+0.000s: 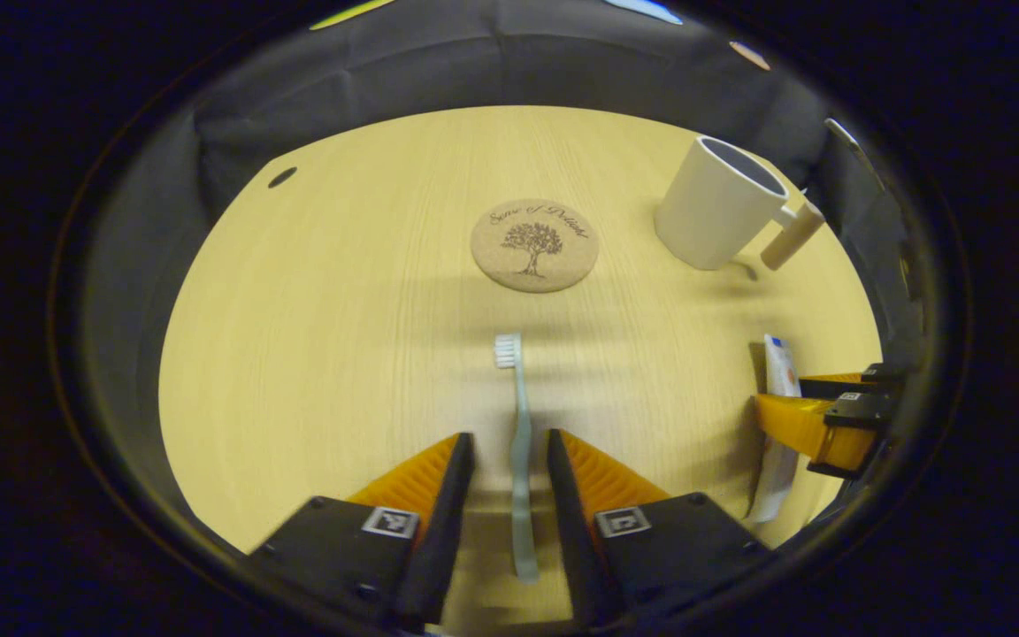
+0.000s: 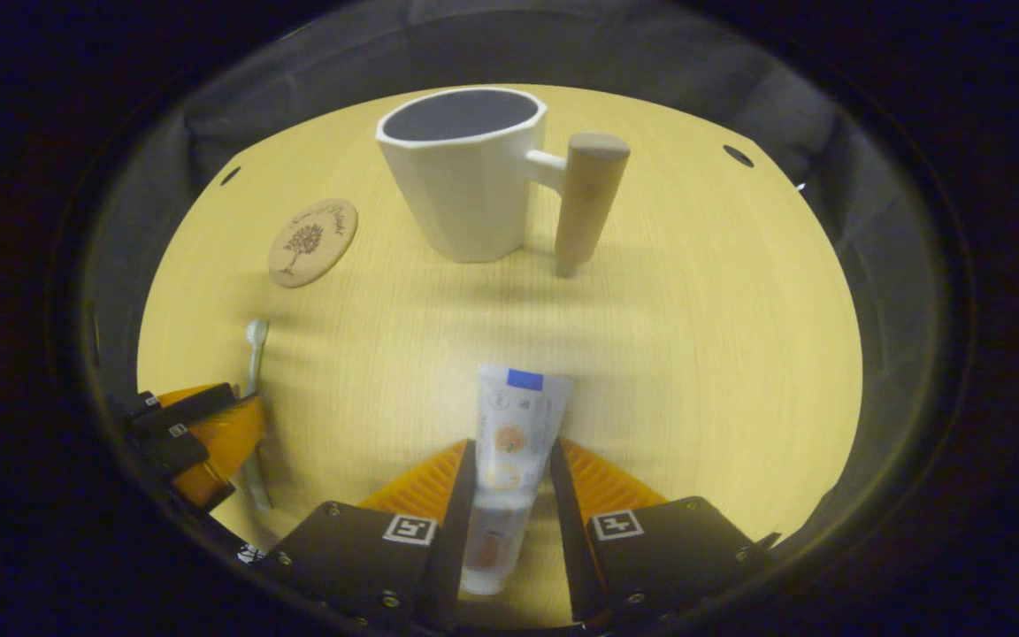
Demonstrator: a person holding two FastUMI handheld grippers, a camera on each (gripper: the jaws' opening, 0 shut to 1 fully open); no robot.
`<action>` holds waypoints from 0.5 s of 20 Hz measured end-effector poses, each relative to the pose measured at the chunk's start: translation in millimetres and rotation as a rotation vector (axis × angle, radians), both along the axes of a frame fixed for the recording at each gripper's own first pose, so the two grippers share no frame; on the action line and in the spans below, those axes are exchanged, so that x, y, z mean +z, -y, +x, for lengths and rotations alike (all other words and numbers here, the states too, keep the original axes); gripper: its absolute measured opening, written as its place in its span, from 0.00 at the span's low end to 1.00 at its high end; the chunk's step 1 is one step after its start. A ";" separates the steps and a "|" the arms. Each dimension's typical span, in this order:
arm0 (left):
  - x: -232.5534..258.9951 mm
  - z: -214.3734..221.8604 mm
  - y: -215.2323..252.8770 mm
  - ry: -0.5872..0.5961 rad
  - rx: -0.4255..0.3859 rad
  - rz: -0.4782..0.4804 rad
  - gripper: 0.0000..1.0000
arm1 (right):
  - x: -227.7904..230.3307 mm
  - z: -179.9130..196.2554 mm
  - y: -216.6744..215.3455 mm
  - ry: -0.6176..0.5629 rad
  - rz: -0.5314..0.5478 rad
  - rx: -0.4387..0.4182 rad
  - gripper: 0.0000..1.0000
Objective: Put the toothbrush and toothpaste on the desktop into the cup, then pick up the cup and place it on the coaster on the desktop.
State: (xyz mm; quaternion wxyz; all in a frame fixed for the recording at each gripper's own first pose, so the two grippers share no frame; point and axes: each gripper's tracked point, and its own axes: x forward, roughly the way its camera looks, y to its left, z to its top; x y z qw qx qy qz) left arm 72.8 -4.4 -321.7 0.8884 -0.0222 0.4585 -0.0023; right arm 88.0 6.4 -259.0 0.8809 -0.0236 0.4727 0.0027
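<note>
Here, on the pale wooden desk (image 1: 315,354), each gripper straddles its own target. In the left gripper view, the left gripper (image 1: 510,460) stands parted around the toothbrush (image 1: 520,442), whose long axis runs straight ahead between the fingers, bristle head pointing toward the cork coaster (image 1: 534,245); a clear gap shows on both sides of the handle, so nothing is gripped yet. In the right gripper view, the right gripper (image 2: 512,469) brackets the toothpaste tube (image 2: 509,460), which lies flat and lengthwise between the fingers, its wide crimped end pointing toward the white cup (image 2: 465,177). The fingers sit very close to the tube's edges; whether they already press on it cannot be told. The cup stands upright on the desk with its wooden handle (image 2: 587,199) turned to the right in that view, almost directly ahead of the right gripper and well apart from the coaster. Judged from this layout, the right hand has the shorter path to the cup, while the left must carry the toothbrush across past the coaster.
</note>
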 end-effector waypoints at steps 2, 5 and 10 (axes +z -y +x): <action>0.9 0.6 2.8 -0.009 0.003 0.010 0.35 | 1.9 0.0 1.8 -0.009 0.005 -0.014 0.42; 1.1 -1.1 1.9 -0.024 -0.002 0.045 0.14 | 1.9 -0.2 4.1 -0.017 0.023 -0.069 0.33; 2.3 -0.5 1.4 -0.012 0.001 0.048 0.08 | 6.4 1.9 -0.3 -0.003 0.067 -0.058 0.17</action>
